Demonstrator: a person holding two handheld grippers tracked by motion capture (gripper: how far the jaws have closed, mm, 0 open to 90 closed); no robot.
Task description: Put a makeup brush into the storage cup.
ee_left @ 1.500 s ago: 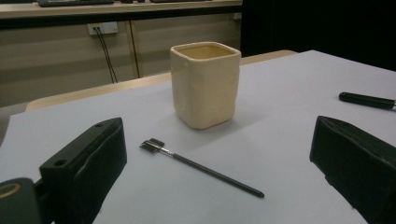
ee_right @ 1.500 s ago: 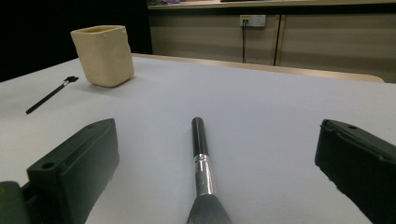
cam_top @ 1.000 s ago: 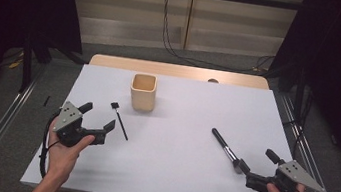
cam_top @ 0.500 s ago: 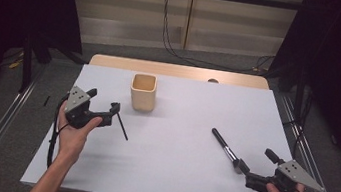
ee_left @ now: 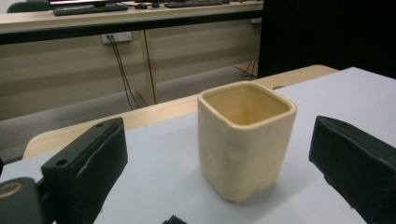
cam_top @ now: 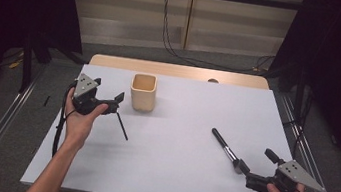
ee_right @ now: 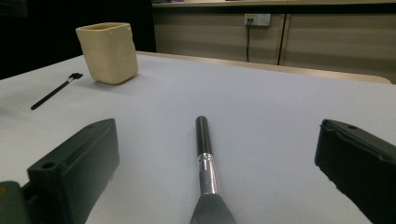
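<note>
A white table (cam_top: pixel 172 177) holds one cream square cup (cam_top: pixel 143 92), one thin black brush (cam_top: pixel 121 125) and one thick makeup brush (cam_top: pixel 224 146). The left gripper (cam_top: pixel 118 100), jaws spread and empty, hangs just beside the cup, above the thin brush's head. The right gripper (cam_top: pixel 245 167), jaws also spread and empty, frames the makeup brush's bristle end. Likely risks: the left jaws could nudge the cup aside, or the round makeup brush could roll away if pinched off-centre.
</note>
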